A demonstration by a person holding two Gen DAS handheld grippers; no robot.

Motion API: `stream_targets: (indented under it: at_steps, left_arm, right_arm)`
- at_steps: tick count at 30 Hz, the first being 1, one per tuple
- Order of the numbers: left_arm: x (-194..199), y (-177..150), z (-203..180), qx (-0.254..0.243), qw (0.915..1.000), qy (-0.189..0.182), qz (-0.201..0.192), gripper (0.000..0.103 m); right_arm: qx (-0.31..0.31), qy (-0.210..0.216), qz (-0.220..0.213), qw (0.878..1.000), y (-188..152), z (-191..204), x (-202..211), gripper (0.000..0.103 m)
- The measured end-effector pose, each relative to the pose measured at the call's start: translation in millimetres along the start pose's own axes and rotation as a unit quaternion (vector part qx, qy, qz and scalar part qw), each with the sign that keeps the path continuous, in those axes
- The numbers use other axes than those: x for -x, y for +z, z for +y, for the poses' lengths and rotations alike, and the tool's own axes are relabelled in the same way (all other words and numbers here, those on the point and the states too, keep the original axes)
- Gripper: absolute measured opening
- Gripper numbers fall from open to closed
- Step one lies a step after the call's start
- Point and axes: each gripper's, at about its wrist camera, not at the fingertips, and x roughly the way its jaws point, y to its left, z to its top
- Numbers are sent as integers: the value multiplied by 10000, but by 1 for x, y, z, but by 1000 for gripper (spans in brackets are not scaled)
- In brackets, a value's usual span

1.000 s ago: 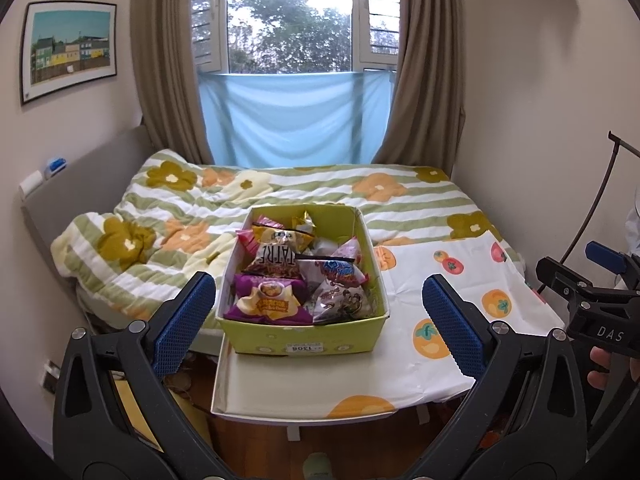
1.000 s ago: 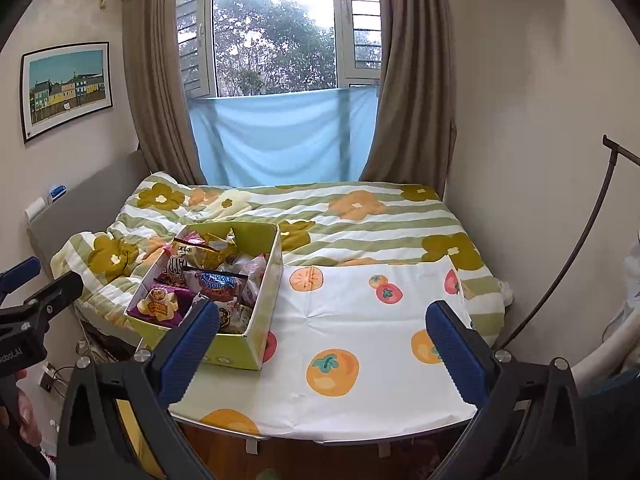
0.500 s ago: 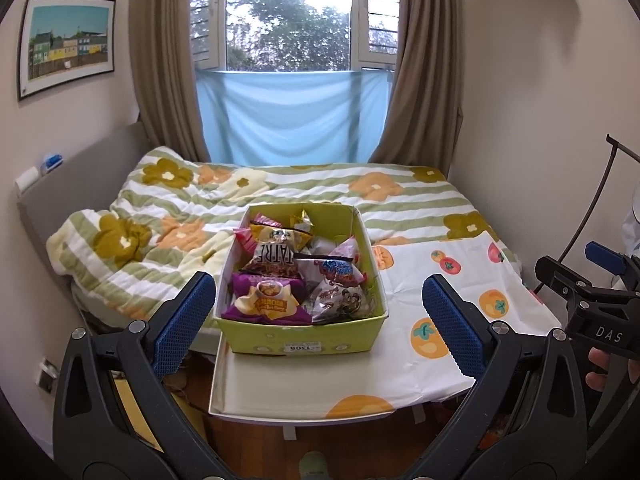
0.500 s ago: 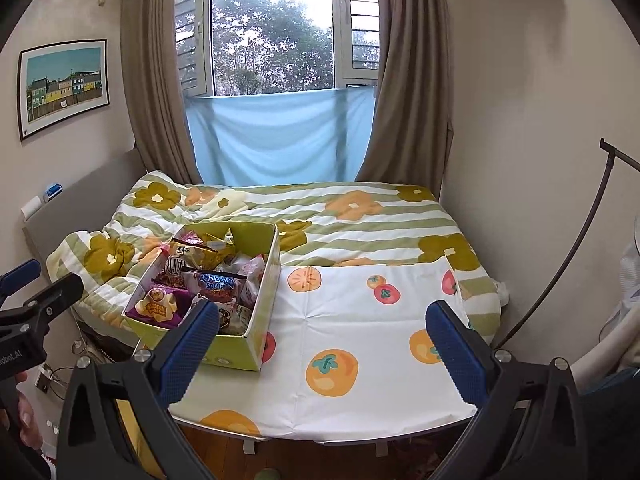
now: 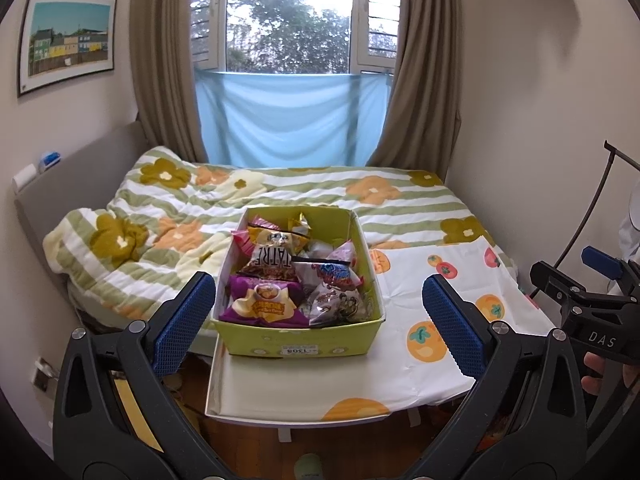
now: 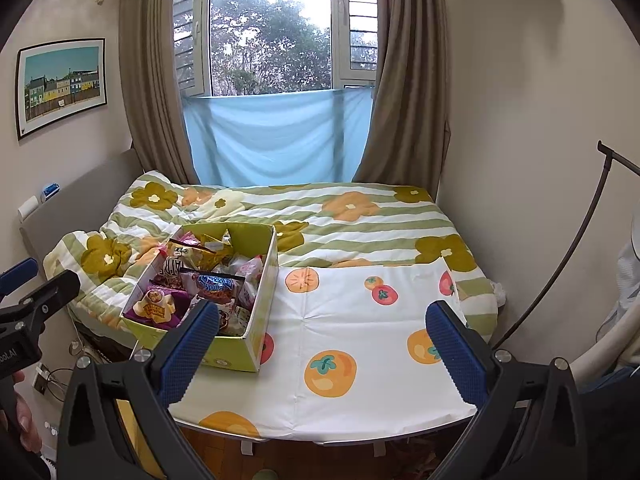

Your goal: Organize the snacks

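Observation:
A yellow-green box [image 5: 298, 343] [image 6: 256, 340] full of snack bags stands at the left end of a small table covered with a fruit-print cloth [image 5: 424, 344] [image 6: 352, 332]. A purple bag [image 5: 262, 306] and a dark "Spoon" bag [image 6: 212, 286] lie on top of the pile. My left gripper [image 5: 318, 316] is open, held back from the box's near side with nothing between its blue pads [image 5: 182, 322]. My right gripper [image 6: 320, 344] is open over the bare cloth right of the box. Each gripper shows at the edge of the other's view.
A bed with a striped flower quilt [image 5: 168, 216] lies behind the table, under a window with brown curtains [image 6: 404, 92]. A wall [image 6: 520, 120] and a dark bent rod [image 6: 576, 240] stand at the right. Wooden floor [image 5: 348, 444] shows below the table edge.
Both cameras have tilted up slightly, so the box and table sit a little lower in view. Both grippers stay open and nothing on the table has moved.

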Motion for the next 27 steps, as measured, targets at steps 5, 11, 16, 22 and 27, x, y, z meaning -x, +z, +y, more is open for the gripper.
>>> stream_targets:
  at_steps: [5,11,16,22,27]
  left_arm:
    - [-3,1,-2,32,10000,-26,56,103]
    - [-6,1,-3,56,10000,-22,78,103]
    - [-10,3,-3,92,9999,-15,96,103]
    - [-14,5,-3,93,9999,-19,101,103]
    - [-18,5,-3,40,9999,40,97,103]
  right_arm:
    - [5,13,9,10000,0,0,-1,103]
    - [18,26,24,10000,1,-2,-3,103]
    - [13,-1,17,10000,2,-5,-4,103]
    - [-2,-11,52,10000,5,-6,-9,103]
    - [-25,-30,66,10000,7,-7,-12,103]
